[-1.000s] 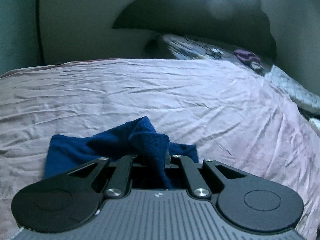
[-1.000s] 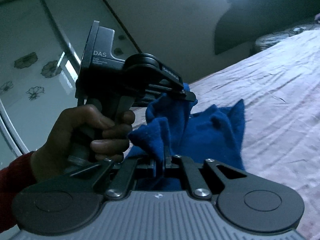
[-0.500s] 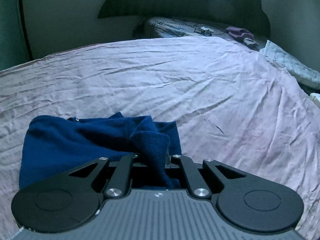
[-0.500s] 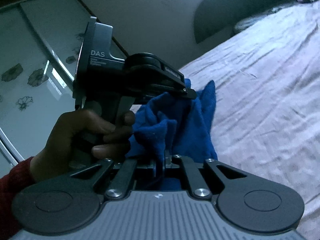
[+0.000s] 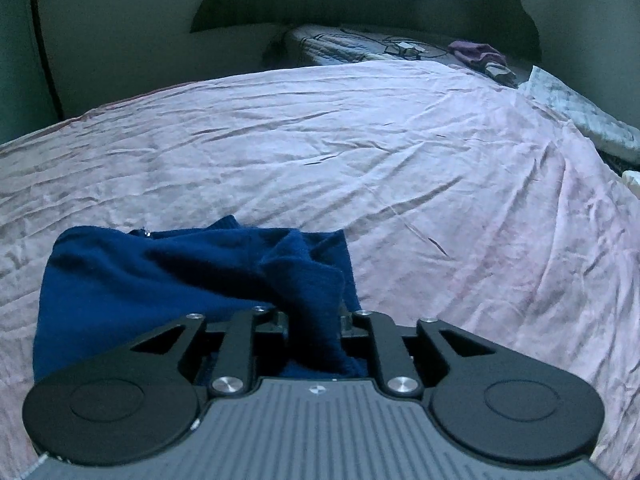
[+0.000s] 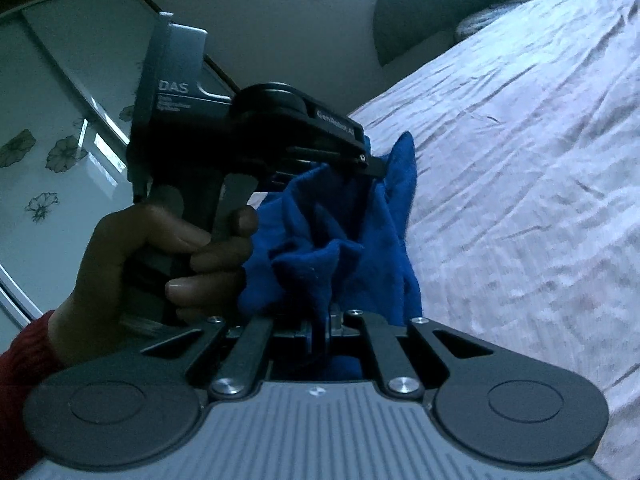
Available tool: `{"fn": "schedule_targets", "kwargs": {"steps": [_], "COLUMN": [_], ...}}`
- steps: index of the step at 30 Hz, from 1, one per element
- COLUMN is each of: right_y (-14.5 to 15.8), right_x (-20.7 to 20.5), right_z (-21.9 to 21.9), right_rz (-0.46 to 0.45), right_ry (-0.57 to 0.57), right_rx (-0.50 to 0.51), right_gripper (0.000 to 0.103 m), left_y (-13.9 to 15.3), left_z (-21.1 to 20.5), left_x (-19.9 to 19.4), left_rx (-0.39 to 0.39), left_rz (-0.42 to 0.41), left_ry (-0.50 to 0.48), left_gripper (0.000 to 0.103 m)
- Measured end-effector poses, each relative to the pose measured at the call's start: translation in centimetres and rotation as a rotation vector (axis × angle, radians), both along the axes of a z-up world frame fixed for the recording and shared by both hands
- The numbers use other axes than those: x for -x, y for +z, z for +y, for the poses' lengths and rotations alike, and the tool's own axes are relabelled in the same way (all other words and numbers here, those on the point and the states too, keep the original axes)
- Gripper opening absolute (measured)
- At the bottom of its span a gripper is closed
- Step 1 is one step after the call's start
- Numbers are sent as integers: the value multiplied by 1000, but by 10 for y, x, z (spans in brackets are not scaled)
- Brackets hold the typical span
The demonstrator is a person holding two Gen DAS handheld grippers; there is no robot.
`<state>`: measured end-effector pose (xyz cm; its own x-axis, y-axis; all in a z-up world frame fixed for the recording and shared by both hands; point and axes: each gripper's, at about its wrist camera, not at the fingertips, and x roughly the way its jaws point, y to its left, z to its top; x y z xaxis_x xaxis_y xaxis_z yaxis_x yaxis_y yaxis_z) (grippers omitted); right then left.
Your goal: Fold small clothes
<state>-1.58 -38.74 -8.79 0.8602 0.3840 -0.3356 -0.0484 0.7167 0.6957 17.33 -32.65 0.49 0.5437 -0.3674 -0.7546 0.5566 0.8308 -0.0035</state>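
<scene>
Both corners of the blue garment [image 5: 168, 280] laid over to fold; my left gripper [image 5: 314, 320] has just been opening to release it; right gripper [image 6: 324, 326] pinches cloth.

1 blue garment [image 5: 168, 280], 2 tongs (1 per hand), 1 pink bedsheet [image 5: 360, 152].

The blue garment [image 5: 168, 280] looks fuzzy, like fleece. The pink sheet [image 5: 360, 152] is thin, creased cloth. The gripper [image 5: 314, 322] seems matt black plastic with shiny metal screws.
</scene>
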Motion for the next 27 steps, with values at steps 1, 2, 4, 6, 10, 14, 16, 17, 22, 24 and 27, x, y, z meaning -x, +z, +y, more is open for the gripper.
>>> {"fn": "schedule_targets", "kwargs": {"steps": [1, 2, 4, 6, 10, 14, 16, 17, 22, 24, 27], "right_y": [0, -1, -2, -3, -4, -5, -6, -6, -9, -10, -12], "right_x": [0, 0, 0, -1, -1, -3, -4, -5, -8, -7, -6], "right_z": [0, 0, -1, -1, -2, -2, -2, -1, -3, -6, -9], "right_rz": [3, 6, 11, 16, 25, 38, 48, 52, 70, 75, 80], "right_ry": [1, 2, 1, 3, 7, 19, 29, 32, 35, 33, 26], "right_rx": [-3, -5, -6, -9, -13, -17, -17, -16, -36, -57, -81], "right_gripper": [5, 5, 5, 6, 6, 6, 6, 7, 10, 11, 11], "left_y": [1, 2, 9, 22, 47, 57, 52, 47, 21, 13, 4], "left_z": [0, 0, 3, 12, 44, 91, 114, 125, 167, 176, 185], "left_x": [0, 1, 3, 6, 18, 45, 62, 70, 103, 109, 110], "left_rx": [0, 0, 9, 18, 40, 13, -19, -30, -57, -44, -8], "left_rz": [1, 2, -11, -55, -166, -257, -289, -298, -285, -262, -220], "left_ry": [-6, -10, -14, 2, 28, 39, 42, 43, 47, 51, 51], "left_gripper": [36, 44, 56, 71, 89, 95, 96, 96, 97, 97, 97]}}
